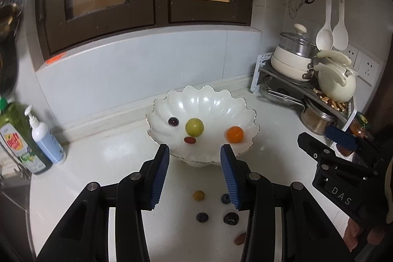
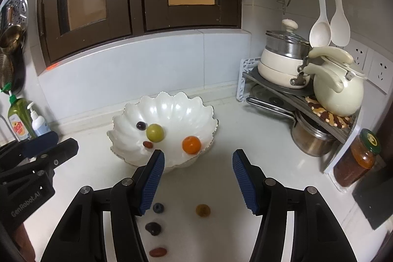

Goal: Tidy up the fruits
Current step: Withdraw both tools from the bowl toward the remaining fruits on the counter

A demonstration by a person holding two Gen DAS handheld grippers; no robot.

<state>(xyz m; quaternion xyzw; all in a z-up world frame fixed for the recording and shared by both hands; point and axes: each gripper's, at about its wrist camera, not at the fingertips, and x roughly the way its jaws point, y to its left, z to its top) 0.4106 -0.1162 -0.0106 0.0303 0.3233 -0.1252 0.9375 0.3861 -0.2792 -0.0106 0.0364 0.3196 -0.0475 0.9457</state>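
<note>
Four fruits in bowl (image 1: 203, 102) | five loose on counter (image 2: 245, 139) near us: berry (image 2: 158, 208), tan one (image 2: 203, 210), date (image 2: 158, 252) | left gripper (image 1: 195, 176) and right gripper (image 2: 197, 182) both parted, empty | we judge task about half done

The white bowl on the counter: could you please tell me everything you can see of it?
The white bowl is glossy, like glazed ceramic, with a scalloped, petal-shaped rim that looks edged in a thin gold line. It stands upright on the pale counter near the back wall. Inside lie a green fruit, an orange fruit, a dark round fruit and a small red fruit. Neither gripper touches it.
</note>
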